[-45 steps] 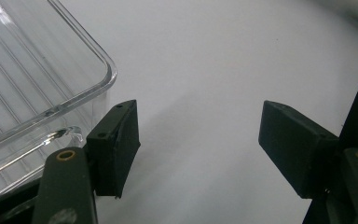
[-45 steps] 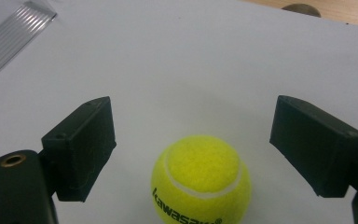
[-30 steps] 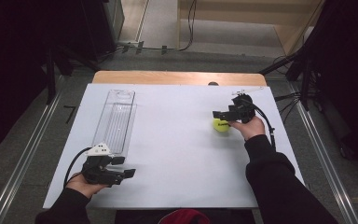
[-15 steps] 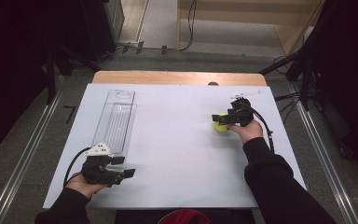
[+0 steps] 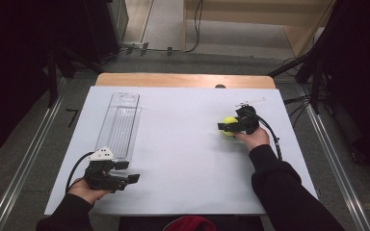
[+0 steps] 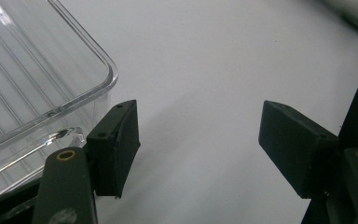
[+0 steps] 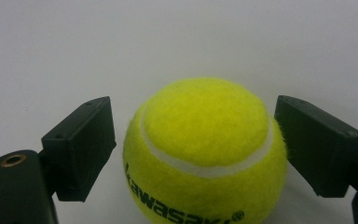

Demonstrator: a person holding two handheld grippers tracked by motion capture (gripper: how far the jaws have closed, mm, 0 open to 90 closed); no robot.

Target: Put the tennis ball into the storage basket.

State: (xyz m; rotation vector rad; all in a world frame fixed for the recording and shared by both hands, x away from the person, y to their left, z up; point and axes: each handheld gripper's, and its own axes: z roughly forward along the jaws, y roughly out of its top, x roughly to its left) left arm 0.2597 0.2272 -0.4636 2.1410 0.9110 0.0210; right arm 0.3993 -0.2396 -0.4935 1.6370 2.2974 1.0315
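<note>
Right gripper view: the yellow tennis ball point(image 7: 205, 154) sits on the white table cover point(image 7: 177, 42) between the two black jaws of the right gripper point(image 7: 193, 144). The jaws stand apart, one on each side of the ball. A narrow strip of white shows between the left pad and the felt; the right pad lies at the ball's edge, and contact cannot be told. Part of a black printed brand name runs along the ball's lower face, under the white seam.

High view: the tennis ball point(image 5: 229, 126) lies well to the right of the clear plastic tray point(image 5: 119, 126), which serves as landmark. Compared with the frames of one second and half a second ago, the right gripper point(image 5: 227, 127) has closed in on the ball from its right, so that the ball now lies between the jaws rather than just ahead of them; the ball itself has kept its place on the cover. The judgement follows that the approach is complete and the squeeze is the step in hand, the ball not yet being clamped.

Left gripper point(image 5: 130, 177), high view: it rests at the near end of the tray, towards the person, unchanged over the same interval. Left gripper view: its jaws are spread wide over bare cover, with nothing between them, and the rounded corner of the clear plastic tray point(image 6: 37, 79) stands just beside the left jaw. The tray, ribbed on its floor, is empty and is the likely destination for the ball.
</note>
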